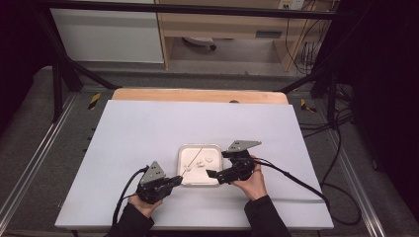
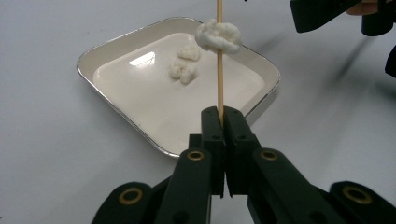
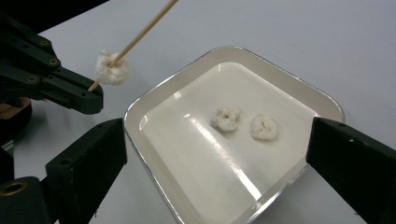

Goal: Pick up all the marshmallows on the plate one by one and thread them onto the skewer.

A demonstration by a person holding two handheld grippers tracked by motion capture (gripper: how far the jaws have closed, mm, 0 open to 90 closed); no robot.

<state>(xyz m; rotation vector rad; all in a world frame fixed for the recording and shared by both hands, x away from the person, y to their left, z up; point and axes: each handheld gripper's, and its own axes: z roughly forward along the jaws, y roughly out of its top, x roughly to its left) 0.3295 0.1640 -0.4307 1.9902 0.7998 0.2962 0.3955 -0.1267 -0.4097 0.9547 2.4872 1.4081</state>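
White table, wooden shelving, grey floor.

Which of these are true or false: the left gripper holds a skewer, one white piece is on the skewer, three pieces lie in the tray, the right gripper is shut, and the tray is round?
1. The left gripper is shut on the wooden skewer. True.
2. One white puffy piece is threaded on the skewer. True.
3. Three pieces lie in the tray. False: two pieces lie there.
4. The right gripper is shut. False: it is open with nothing gripped.
5. The tray is round. False: it is square with rounded corners.
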